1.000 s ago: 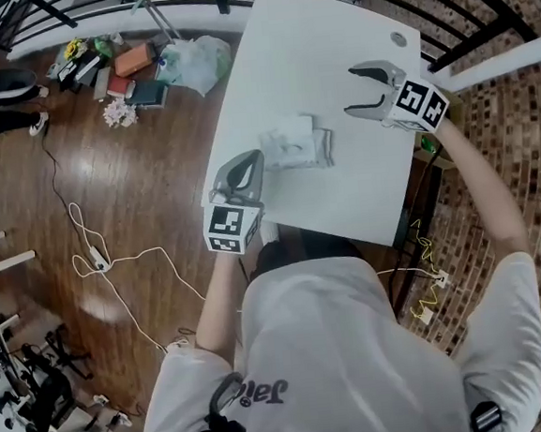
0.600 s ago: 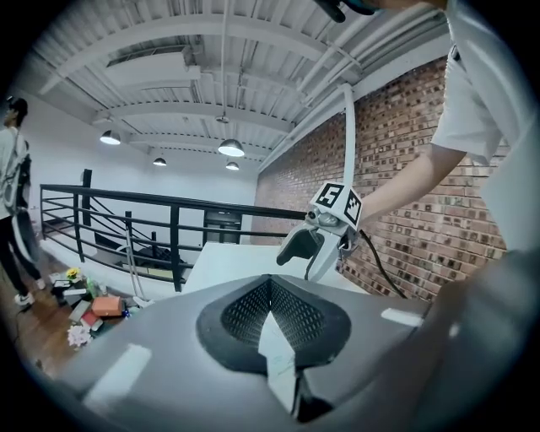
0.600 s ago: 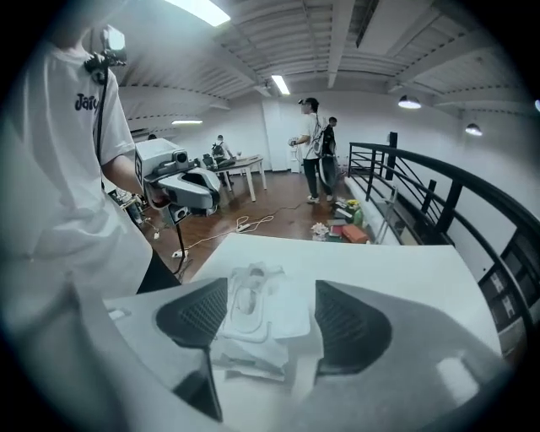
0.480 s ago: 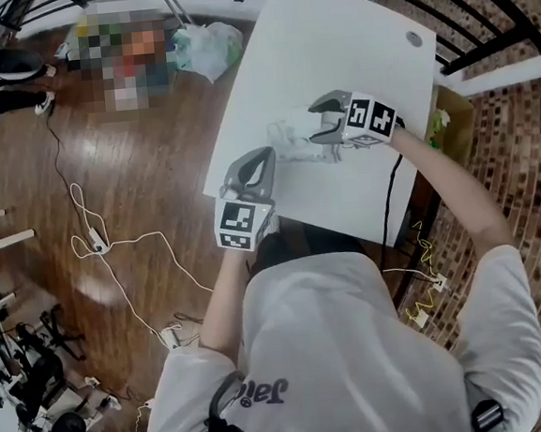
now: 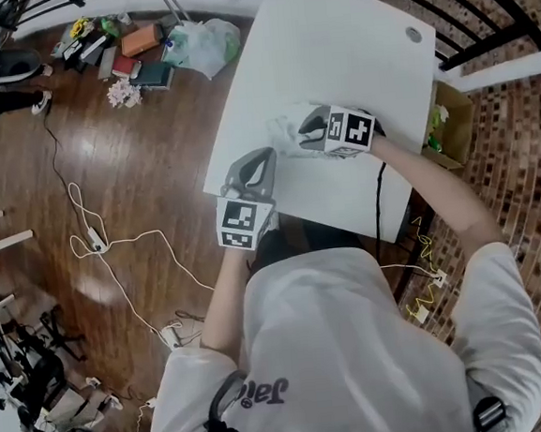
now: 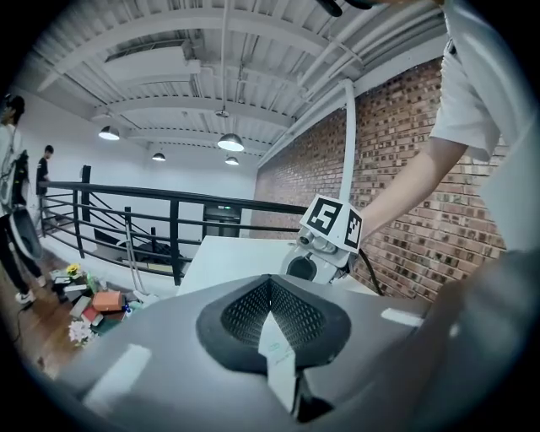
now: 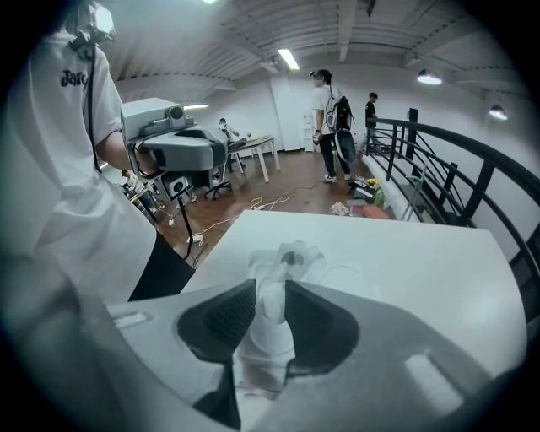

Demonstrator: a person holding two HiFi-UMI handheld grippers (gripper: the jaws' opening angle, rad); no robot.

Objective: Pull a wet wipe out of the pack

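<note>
Pinching a soft, crumpled white wet wipe (image 7: 268,325), the right gripper (image 7: 270,291) has just been closing its ribbed dark pads on the tuft, which rises from the glossy, rumpled pack (image 5: 290,135) lying on the smooth white table (image 5: 331,45). Left gripper (image 5: 251,172) hangs at the table's near edge beside the pack, jaws pressed together. Black railing (image 5: 479,13) beyond; loose cables (image 5: 114,262) on the wood floor.

The person wears a white, dark-lettered T-shirt (image 5: 357,344).
</note>
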